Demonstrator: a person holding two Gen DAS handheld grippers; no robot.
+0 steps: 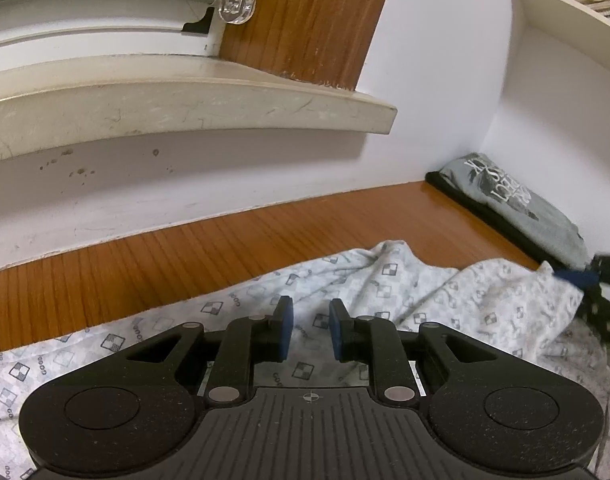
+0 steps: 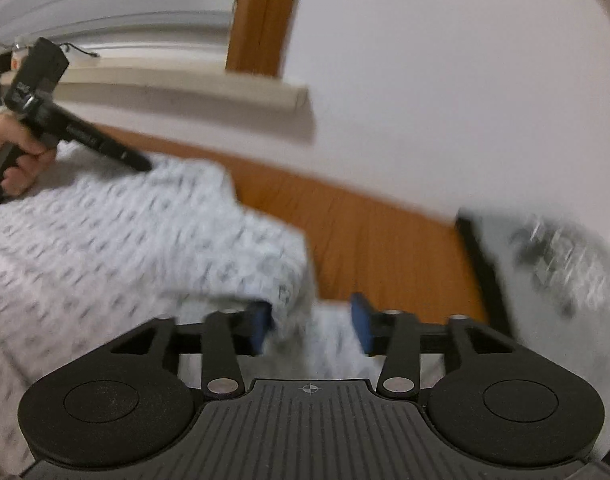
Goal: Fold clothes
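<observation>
Wood-grain desk [image 1: 265, 224] pushed up against a white wall, with a scuffed cream windowsill [image 1: 185, 108] sticking out above it. The white patterned garment [image 1: 405, 284] lies rumpled across the desk, printed with little checkered squares and tiny "GOOD" lettering. Right of it, in the corner, sits a folded grey shirt [image 1: 517, 204]; its print can't be made out. Left tool [image 1: 309, 330] has its pads slightly apart over the garment, clamping nothing. Right tool [image 2: 312, 326] is spread apart with cloth lying loose between the pads.

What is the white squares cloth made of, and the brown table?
The patterned garment looks like thin, soft woven cotton: matte, and it wrinkles and drapes. The table looks like wood or wood-look laminate: orange-brown grain lines with a slight sheen.
</observation>
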